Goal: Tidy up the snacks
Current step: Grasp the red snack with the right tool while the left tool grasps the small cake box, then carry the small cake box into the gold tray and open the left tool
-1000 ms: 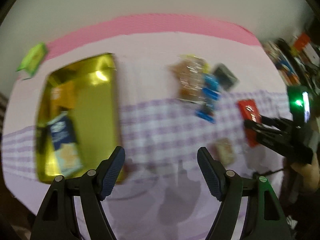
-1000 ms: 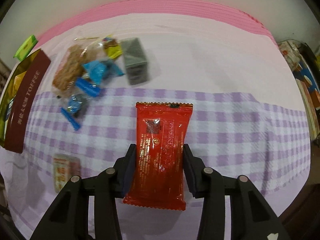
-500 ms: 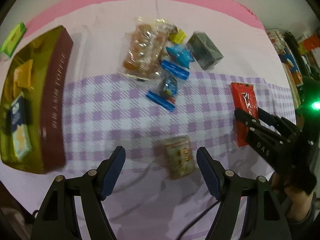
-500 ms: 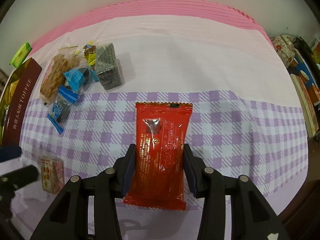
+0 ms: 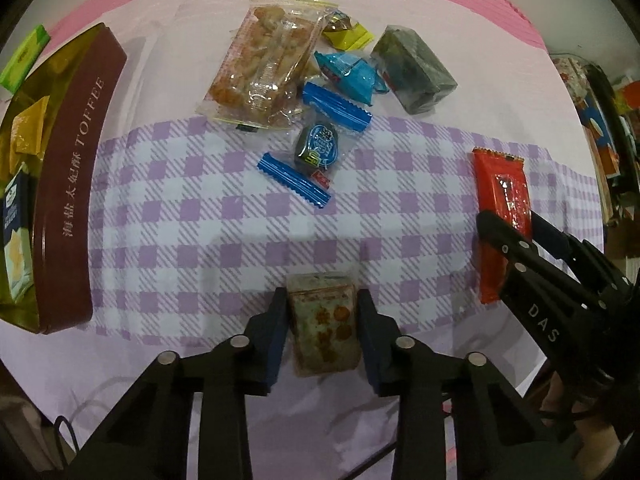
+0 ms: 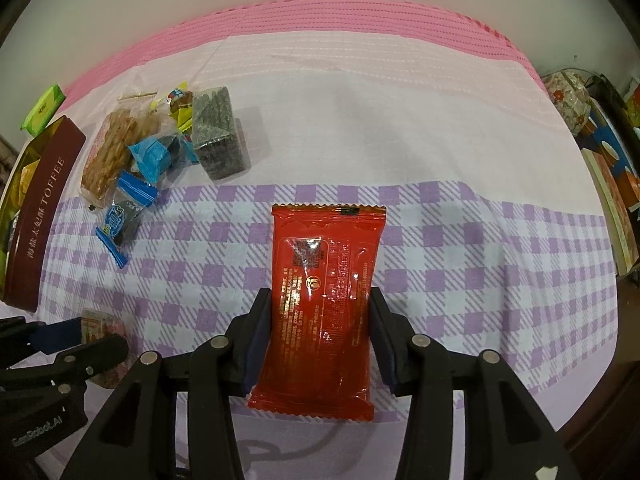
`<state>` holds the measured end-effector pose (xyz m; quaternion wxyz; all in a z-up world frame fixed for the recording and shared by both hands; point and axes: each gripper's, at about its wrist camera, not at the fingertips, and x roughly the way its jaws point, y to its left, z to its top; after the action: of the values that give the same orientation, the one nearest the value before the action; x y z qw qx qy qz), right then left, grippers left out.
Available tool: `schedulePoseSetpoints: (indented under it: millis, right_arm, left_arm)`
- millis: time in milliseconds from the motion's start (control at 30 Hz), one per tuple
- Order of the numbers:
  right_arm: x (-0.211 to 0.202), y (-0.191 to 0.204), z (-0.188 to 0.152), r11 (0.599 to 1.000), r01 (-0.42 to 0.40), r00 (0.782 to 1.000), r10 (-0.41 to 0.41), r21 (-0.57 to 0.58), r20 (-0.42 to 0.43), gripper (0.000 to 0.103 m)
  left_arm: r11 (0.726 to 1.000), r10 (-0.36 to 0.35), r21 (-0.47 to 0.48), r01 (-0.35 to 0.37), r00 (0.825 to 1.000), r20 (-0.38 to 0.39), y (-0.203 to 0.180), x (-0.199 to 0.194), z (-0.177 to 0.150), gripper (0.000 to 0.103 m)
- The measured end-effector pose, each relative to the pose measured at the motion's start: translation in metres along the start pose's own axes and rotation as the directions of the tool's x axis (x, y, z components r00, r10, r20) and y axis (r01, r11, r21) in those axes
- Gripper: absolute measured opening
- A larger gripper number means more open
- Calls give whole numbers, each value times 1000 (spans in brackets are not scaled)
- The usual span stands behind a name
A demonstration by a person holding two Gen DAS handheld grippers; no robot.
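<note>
My left gripper (image 5: 322,332) is shut on a small pale snack packet (image 5: 323,322) with orange print, low over the checked cloth. My right gripper (image 6: 320,332) is shut on a red snack packet (image 6: 322,300); both also show at the right of the left wrist view (image 5: 502,208). A gold toffee tin (image 5: 66,216) with a brown rim stands at the left and holds a few packets. A pile of loose snacks lies ahead: a clear bag of fried pieces (image 5: 266,66), blue candies (image 5: 318,148), a dark block (image 5: 414,70).
A green packet (image 5: 25,58) lies beyond the tin at the far left. The purple checked cloth (image 5: 224,216) covers the near table, with a pink strip (image 6: 360,16) at the back. Boxes and clutter (image 6: 608,168) stand past the right edge.
My left gripper swung right from the tin, came down over the small pale packet and closed on it. My right gripper kept holding the red packet.
</note>
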<state>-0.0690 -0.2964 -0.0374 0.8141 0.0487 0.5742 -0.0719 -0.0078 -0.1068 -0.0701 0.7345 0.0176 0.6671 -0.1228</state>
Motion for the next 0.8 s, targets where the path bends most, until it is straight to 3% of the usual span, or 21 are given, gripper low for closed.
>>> schedulePoseSetpoints:
  millis: [433,600,800]
  right_arm:
    - [0,1,0,1000,9,1000,-9,-4,5,44]
    - [1,1,0,1000,8,1000,-8,-2,6,44]
    - [1,2,-1,1000,11,1000,-11,-2,7,44]
  left_arm:
    - [1000,4,-1,-4,999,45,28,-15,-4,31]
    - [1000,-21,-6,22,997,72,42,-37,3,31]
    - [1000,-2,5,1,987,159,74,-76,26,31]
